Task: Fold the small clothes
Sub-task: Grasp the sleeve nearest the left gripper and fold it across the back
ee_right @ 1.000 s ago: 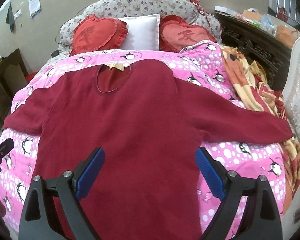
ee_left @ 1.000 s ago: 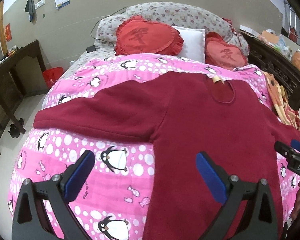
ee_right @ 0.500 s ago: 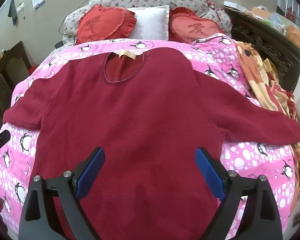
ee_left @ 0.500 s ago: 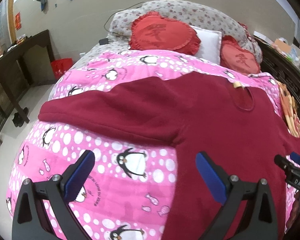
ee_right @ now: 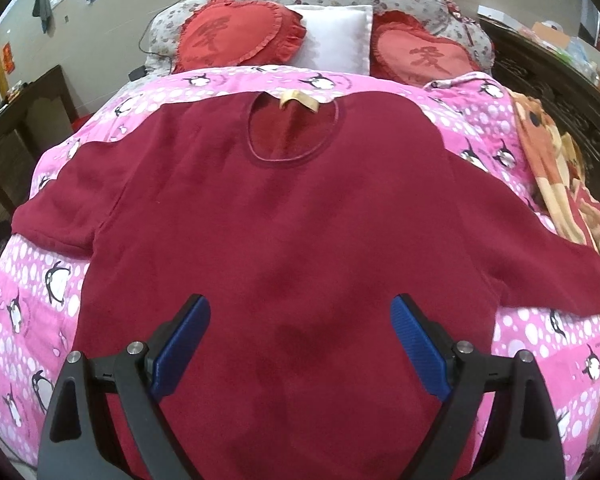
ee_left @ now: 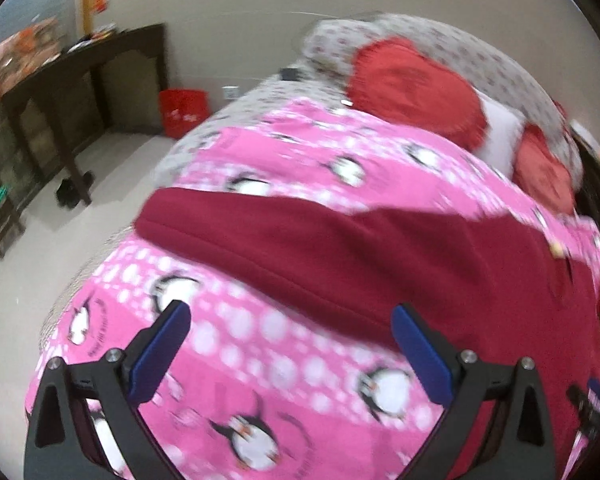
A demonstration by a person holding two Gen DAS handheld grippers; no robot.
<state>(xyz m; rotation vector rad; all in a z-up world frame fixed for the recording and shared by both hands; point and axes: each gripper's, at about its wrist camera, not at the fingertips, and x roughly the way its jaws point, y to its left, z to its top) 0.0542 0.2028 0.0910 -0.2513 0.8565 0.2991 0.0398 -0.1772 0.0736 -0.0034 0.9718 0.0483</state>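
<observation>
Looks like we're at the reach-in before the first fold: the maroon sweater (ee_right: 284,216) lies flat on the bed (ee_right: 28,300), both grippers' fingers spread wide and empty, left gripper (ee_left: 290,354) just short of the sleeve (ee_left: 260,236), so next it needs to pinch that cuff.

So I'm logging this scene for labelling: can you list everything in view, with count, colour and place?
sweater: one, dark red, spread flat on the bed, sleeves out to both sides
quilt: one, pink with penguins, under the sweater
heart cushions: two, red, at the headboard
pillow: one, white, between the cushions
blanket: one, orange patterned, bunched along the bed's right edge
dark table: one, by the wall left of the bed
bucket: one, red, on the floor by the wall
left gripper: blue pads, open, over the quilt below one sleeve
right gripper: blue pads, open, over the sweater's lower body
</observation>
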